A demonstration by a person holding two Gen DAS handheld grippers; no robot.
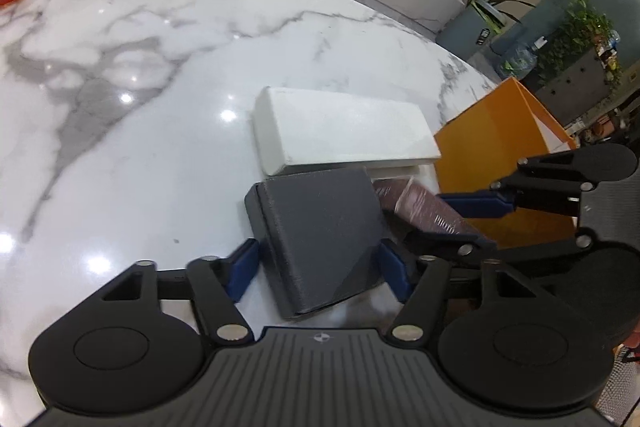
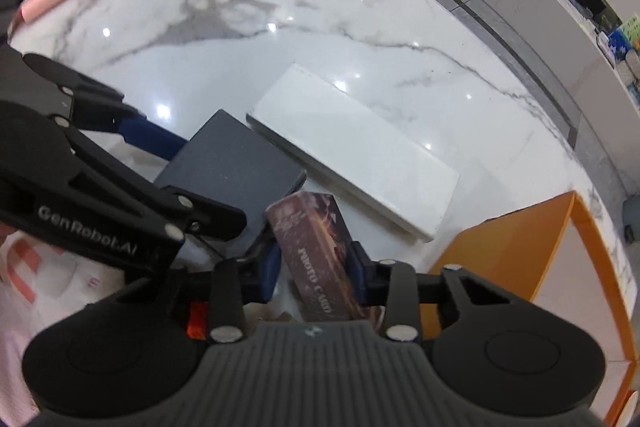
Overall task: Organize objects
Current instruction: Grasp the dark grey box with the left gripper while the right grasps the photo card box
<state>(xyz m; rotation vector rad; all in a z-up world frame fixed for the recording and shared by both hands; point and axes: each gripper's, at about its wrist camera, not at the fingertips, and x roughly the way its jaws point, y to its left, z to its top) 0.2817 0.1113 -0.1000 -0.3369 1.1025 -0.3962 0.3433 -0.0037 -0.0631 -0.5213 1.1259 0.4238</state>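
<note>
The left fingers (image 1: 316,267) pinch the grey box (image 1: 320,227) by its two sides, low over the marble desk (image 1: 140,67). The right fingers (image 2: 316,267) pinch the brown box (image 2: 316,259), held just beside the grey box. Beyond both sets of fingers lies the white box (image 1: 348,131); the orange box (image 1: 500,147) stands right of them.

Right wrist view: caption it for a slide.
Right claw grips brown card box beside dark grey box.
</note>
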